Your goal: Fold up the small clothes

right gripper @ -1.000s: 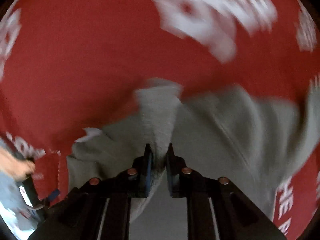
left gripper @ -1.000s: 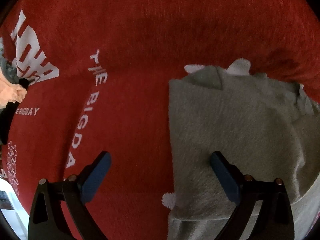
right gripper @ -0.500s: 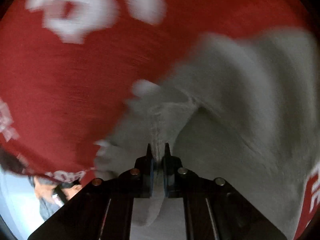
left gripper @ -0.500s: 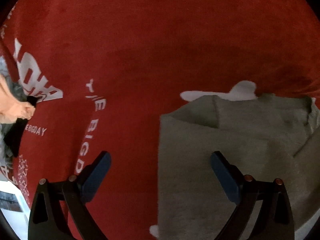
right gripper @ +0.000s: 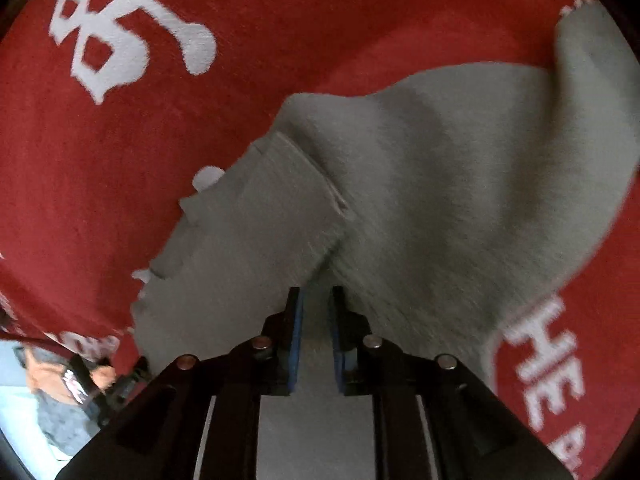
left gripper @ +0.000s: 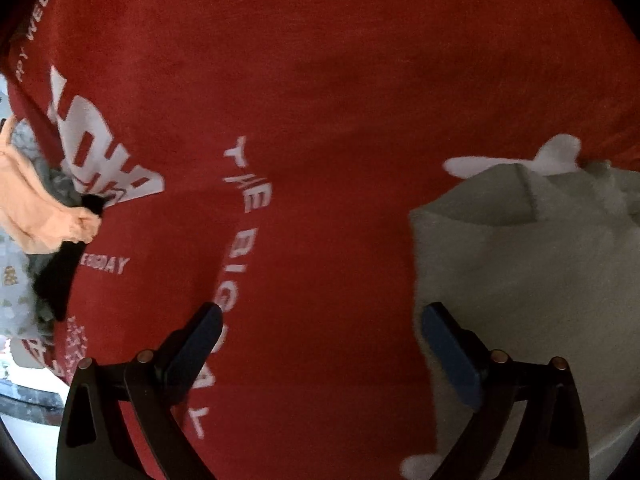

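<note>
While its jaws ease apart, right gripper [right gripper: 316,300] sits narrow over a fold of the grey garment [right gripper: 440,184]; cloth lies between the pads, apparently being released onto the red cloth [left gripper: 320,80]. Left gripper [left gripper: 320,344] spread wide, empty, garment edge at 3 o'clock.

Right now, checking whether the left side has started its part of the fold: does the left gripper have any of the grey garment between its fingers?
No: the left gripper stands wide open over red cloth, the grey garment beside it.
</note>
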Tool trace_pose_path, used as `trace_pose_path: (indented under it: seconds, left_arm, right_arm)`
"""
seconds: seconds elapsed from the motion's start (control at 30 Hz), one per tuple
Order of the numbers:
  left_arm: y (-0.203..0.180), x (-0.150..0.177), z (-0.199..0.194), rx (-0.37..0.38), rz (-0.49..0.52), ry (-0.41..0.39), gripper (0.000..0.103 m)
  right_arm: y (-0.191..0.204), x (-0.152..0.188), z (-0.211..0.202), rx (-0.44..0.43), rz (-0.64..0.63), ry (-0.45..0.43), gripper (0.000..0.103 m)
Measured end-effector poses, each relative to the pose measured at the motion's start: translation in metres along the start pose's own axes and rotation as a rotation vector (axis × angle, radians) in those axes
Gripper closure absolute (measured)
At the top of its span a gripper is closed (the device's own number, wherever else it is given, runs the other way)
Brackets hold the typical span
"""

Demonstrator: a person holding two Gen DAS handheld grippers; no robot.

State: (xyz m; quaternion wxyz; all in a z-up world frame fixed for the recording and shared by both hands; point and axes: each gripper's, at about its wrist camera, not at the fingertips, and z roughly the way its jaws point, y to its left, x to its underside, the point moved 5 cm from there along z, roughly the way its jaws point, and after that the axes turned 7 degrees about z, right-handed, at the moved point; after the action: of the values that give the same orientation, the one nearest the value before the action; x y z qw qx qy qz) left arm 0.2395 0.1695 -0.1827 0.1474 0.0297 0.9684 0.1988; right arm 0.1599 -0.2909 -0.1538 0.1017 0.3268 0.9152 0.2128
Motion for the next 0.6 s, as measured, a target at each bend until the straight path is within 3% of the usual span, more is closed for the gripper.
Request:
trace_pose_path:
  seconds: [0.07,0.17,0.3,0.37,0.43,0.47,0.53,0.6]
  left_arm:
    - [0.013,0.005,0.01,-0.043,-0.013,0.051,0.002]
    - [0.034,0.012,0.013,0.04,-0.112,0.061,0.002]
    - [0.049,0.019,-0.008,0.168,-0.176,0.004,0.002]
    - [0.054,0.025,-0.017,0.223,-0.189,0.0,0.002]
    - [0.057,0.031,-0.021,0.271,-0.211,0.01,0.002]
    - [0.06,0.036,-0.022,0.301,-0.229,0.015,0.002]
    - [0.061,0.041,-0.024,0.332,-0.238,0.016,0.002]
    - [0.063,0.047,-0.027,0.351,-0.23,0.013,0.002]
  right_arm:
    - [0.013,0.003,-0.01,-0.03,-0.055,-0.011,0.082]
    - [0.041,0.01,-0.016,-0.09,-0.171,0.044,0.081]
    - [0.104,0.058,0.019,-0.179,-0.318,0.19,0.081]
    - [0.121,0.088,0.03,-0.249,-0.316,0.286,0.079]
    - [0.136,0.123,0.052,-0.295,-0.271,0.392,0.055]
    - [0.142,0.137,0.063,-0.311,-0.253,0.423,0.051]
    - [0.157,0.161,0.081,-0.338,-0.238,0.458,0.05]
    - [0.175,0.174,0.097,-0.371,-0.234,0.439,0.05]
